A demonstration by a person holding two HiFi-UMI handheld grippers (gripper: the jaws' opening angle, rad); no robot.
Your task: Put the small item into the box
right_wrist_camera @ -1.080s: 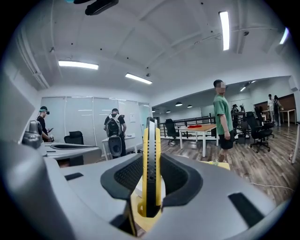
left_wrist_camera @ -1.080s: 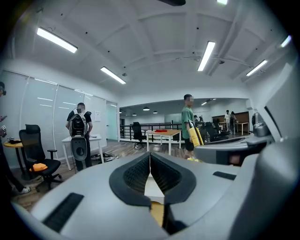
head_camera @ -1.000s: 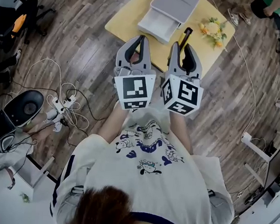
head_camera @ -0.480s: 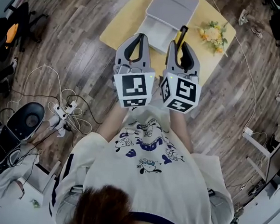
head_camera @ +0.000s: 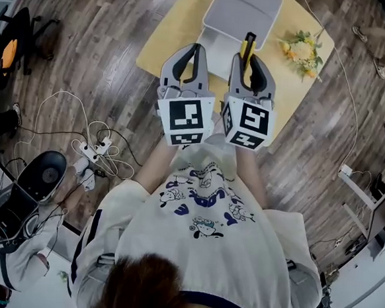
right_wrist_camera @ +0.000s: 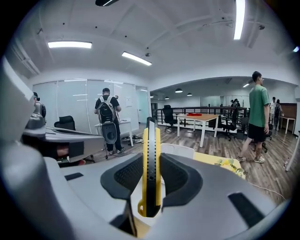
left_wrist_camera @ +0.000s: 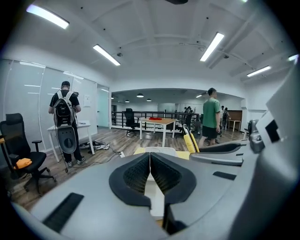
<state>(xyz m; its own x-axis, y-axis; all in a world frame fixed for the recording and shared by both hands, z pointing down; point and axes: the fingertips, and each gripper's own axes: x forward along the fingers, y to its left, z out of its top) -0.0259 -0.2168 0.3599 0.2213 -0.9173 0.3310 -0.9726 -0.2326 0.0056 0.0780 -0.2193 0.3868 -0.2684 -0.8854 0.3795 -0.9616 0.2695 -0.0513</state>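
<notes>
Below the person's outstretched hands lies a yellow tabletop (head_camera: 172,32) carrying an open pale box (head_camera: 246,15), with a small bunch of flowers (head_camera: 302,51) beside it. Left tongs (left_wrist_camera: 150,157) are clenched on nothing. Right tongs (right_wrist_camera: 151,161) are grasping a yellow utility knife (right_wrist_camera: 151,136) upright, its tip showing against the box's near edge.

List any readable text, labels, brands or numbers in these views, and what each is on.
No legible text in any view.
On the white T-shirt: blue cartoon print with marks that may be lettering, too blurred to read.
On the two marker cubes: black-and-white square code patterns, no words.
On the yellow-and-black utility knife and the white plastic box: no print visible.
</notes>
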